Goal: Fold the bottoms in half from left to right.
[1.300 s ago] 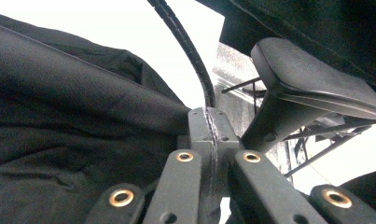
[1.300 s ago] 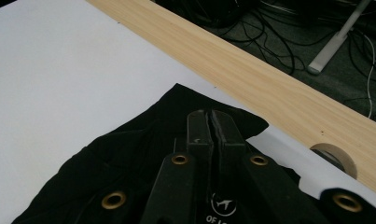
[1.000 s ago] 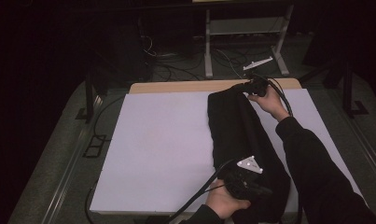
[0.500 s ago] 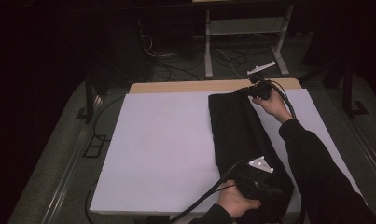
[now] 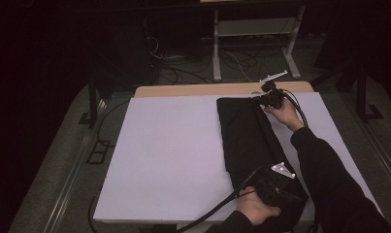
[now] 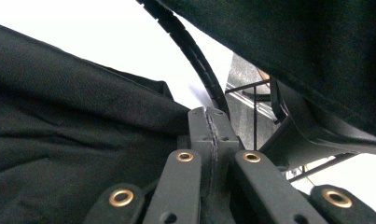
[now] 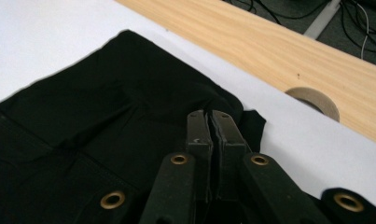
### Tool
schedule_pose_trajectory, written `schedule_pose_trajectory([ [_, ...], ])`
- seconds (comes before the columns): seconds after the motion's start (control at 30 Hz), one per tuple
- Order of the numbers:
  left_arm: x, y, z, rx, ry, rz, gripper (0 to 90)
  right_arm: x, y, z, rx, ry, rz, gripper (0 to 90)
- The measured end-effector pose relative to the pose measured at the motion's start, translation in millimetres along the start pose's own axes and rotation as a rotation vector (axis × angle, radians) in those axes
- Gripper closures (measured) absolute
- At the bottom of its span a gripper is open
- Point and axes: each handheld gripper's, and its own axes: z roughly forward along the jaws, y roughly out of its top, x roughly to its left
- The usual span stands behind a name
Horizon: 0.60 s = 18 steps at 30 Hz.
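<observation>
The white table cover (image 5: 173,160) lies broad and bare left of the black garment (image 5: 244,141), which sits on its right half as a long folded strip, its long axis running from the far wooden edge (image 5: 193,90) toward the person (slanting slightly right as it nears). Since a second ago the left gripper (image 5: 273,187) has slid rightward along the near end, and the near fold has narrowed. The right gripper (image 5: 269,99) holds the far corner, its jaws pressed together on the cloth; the left gripper's jaws are likewise closed against fabric at the near edge.
</observation>
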Motion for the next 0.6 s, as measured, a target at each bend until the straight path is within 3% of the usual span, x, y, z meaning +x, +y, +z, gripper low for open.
schedule_pose_trajectory([
  [0.33,-1.3,4.9,14.5,0.012,0.002,-0.010,88.3,-5.8,-8.0,-4.6,-0.009,-0.004,0.019,84.5],
  [0.43,-1.7,7.0,18.8,-0.015,-0.064,0.007,84.3,-7.0,-7.8,-7.1,-0.009,-0.002,0.029,80.6],
  [0.5,-4.3,6.9,19.5,-0.025,-0.070,0.038,75.8,-7.2,-8.5,-11.2,0.000,0.000,0.034,77.1],
  [0.53,-4.7,6.9,19.7,-0.028,-0.065,0.039,62.6,-4.2,-10.4,-14.2,0.009,-0.034,0.007,71.3],
  [0.57,-5.0,7.3,19.1,-0.040,-0.047,0.039,58.7,-3.7,-11.0,-15.9,0.012,-0.035,0.017,60.6],
  [0.6,-5.0,7.3,19.1,-0.040,-0.047,0.039,54.6,-3.7,-11.0,-15.9,0.012,-0.035,0.017,60.6],
])
